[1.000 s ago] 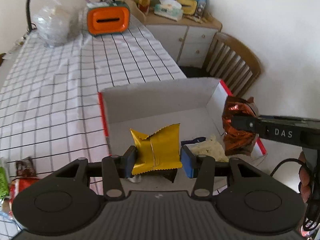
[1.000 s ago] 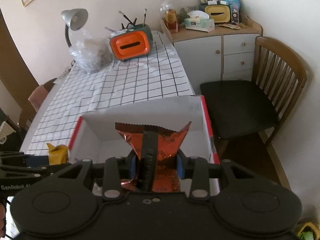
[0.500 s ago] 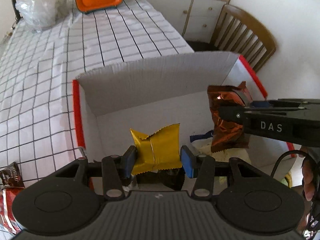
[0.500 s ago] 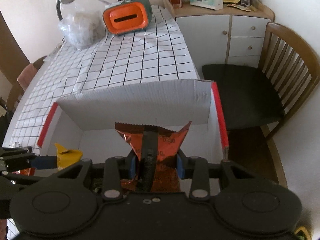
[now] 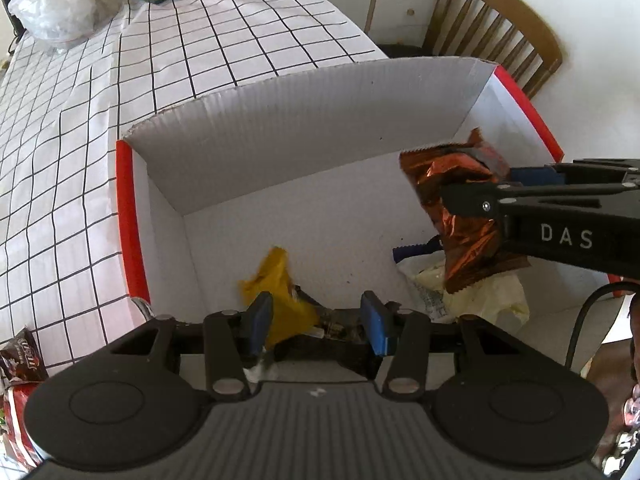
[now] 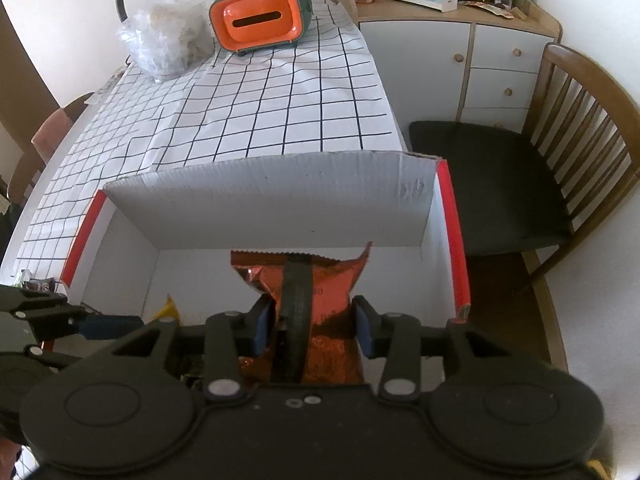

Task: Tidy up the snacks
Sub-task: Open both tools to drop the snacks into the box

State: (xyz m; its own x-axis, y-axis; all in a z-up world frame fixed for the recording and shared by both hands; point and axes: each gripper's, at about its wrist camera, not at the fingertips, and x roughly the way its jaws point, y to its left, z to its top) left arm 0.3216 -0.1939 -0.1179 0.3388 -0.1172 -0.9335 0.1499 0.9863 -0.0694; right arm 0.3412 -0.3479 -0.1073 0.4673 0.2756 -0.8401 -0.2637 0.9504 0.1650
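Checked tablecloth (image 5: 224, 40) fills the upper left, the white box (image 5: 304, 120) below it. Your left gripper (image 5: 316, 322) stands wide at lower centre — the yellow packet (image 5: 280, 304) lies loose against its left finger, over the box floor. At right, your right gripper (image 6: 314, 324) pinches the orange foil packet (image 6: 320, 280) inside the box, above a pale bag (image 5: 480, 292).

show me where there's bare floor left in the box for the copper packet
Bare floor runs along the corrugated back wall and the left wall. The near side is crowded: yellow packet and pale bag. The right gripper holds the copper packet.
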